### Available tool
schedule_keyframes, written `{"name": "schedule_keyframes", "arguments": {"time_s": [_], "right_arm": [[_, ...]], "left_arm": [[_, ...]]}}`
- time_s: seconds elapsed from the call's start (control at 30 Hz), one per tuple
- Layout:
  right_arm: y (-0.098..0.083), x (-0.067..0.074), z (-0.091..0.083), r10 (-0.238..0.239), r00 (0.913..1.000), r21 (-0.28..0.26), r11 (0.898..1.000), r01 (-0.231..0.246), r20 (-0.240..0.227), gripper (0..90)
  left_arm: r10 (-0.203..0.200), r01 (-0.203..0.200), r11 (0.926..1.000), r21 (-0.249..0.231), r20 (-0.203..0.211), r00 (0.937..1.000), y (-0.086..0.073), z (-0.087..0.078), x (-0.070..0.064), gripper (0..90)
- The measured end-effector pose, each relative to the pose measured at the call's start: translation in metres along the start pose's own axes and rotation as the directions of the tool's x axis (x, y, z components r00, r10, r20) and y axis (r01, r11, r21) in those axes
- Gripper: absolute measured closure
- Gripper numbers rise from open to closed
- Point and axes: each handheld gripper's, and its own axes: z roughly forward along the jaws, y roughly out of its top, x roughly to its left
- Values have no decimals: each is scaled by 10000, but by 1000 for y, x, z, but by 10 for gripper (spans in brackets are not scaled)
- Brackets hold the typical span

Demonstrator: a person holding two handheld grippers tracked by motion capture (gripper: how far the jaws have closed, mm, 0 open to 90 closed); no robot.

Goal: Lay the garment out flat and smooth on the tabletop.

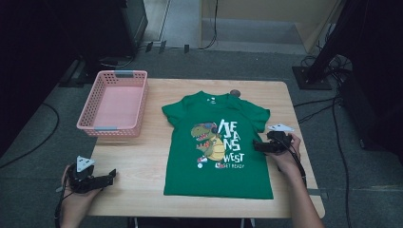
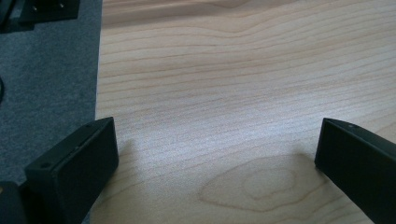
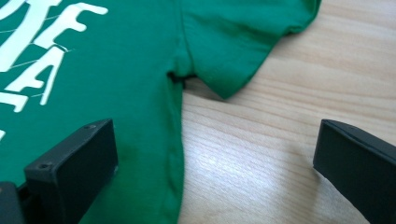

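Your right claw [image 1: 256, 146] gapes wide at the shirt [image 1: 216, 142] edge, reaching; straddle the side hem, then pinch.

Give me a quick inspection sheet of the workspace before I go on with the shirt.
Surface: wooden table, bare around the shirt.
Job's things: green T-shirt spread flat, print up.
Clutter: pink basket, empty, at the far left corner.
Grippers: left gripper over the near left edge, jaws open; right gripper at the shirt's side seam below the sleeve, jaws open.
Cables: one trails from each gripper; more on the floor.
Surroundings: grey carpet, dark stands.
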Motion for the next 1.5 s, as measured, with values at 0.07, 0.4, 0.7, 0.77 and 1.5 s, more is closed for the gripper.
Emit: {"name": "schedule_keyframes", "arguments": {"time_s": [0.07,0.4,0.7,0.77,1.5], "right_arm": [[3,0,-3,176,9997,-109,9998,-178,-155,0],[9,0,-16,424,9988,-305,9986,-432,-251,0],[7,1,-26,158,9995,-280,9995,-166,-273,0],[6,0,-27,138,9995,-274,9995,-146,-290,0],[-17,-9,-46,165,9999,-189,9997,-165,-30,0]], "left_arm": [[-4,4,10000,1,-4,10000,0,0,0,0],[-64,64,10000,10,-63,10000,1,1,0,0],[-96,96,10000,-3,-88,9999,1,1,0,0],[-107,107,9999,-3,-96,9999,1,1,0,0],[-142,142,9999,-3,-130,9998,1,1,0,0]]}}
